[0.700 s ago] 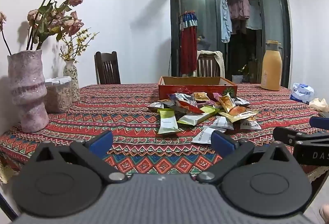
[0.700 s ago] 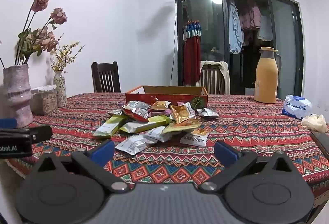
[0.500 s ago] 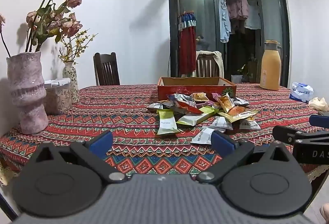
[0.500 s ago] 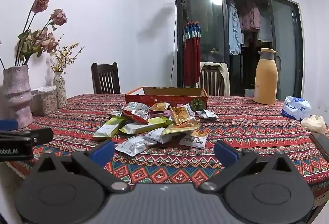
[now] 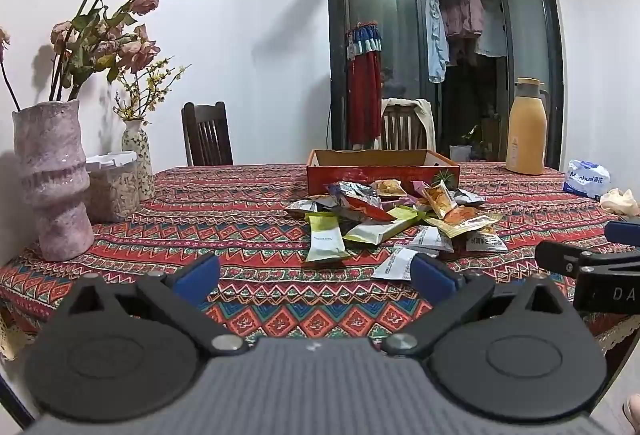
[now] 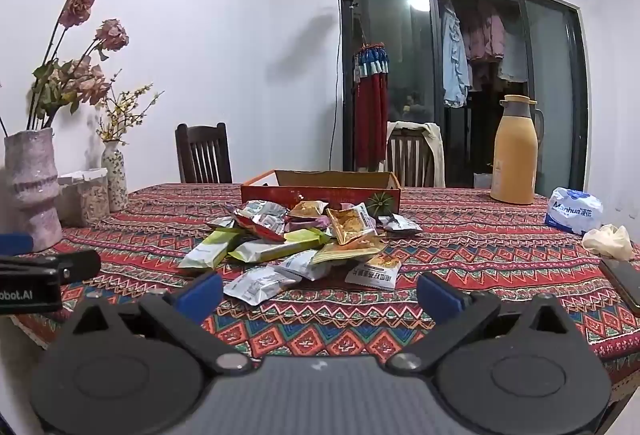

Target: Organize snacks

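Snack packets are heaped near the box; left gripper and right gripper fingers are held wide, empty.

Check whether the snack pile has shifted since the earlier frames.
No. The snack pile still lies just in front of the cardboard box, unchanged.

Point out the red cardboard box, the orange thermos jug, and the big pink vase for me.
red cardboard box [image 6: 320, 194]: right wrist view, on its front wall.
orange thermos jug [image 6: 515, 159]: right wrist view, mid body.
big pink vase [image 5: 52, 175]: left wrist view, on its ridged middle.
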Available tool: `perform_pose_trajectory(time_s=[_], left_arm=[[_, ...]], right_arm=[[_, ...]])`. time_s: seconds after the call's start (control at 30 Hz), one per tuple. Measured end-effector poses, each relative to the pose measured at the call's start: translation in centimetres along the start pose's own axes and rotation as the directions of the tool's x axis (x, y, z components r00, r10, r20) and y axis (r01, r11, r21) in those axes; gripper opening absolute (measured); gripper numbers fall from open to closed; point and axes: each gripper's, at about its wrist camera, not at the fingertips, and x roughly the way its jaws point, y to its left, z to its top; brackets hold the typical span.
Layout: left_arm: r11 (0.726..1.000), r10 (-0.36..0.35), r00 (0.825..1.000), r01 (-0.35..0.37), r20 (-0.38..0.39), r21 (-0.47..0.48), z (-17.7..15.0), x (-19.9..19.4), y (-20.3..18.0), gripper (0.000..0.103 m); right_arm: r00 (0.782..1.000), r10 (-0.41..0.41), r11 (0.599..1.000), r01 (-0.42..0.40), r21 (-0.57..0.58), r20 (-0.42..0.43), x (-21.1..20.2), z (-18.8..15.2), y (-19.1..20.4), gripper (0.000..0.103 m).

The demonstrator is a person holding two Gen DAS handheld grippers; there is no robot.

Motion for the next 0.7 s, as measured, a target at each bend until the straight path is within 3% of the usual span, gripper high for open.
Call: perform_pose_trajectory(time_s=[0.7], left_arm=[[1.000,0.007,1.000,-0.007,-0.001,-0.003,0.02,0.01,-0.02,0.103]], right_arm=[[1.000,0.001,1.000,-0.001,0.005,0.004,0.01,0.01,-0.33,0.103]])
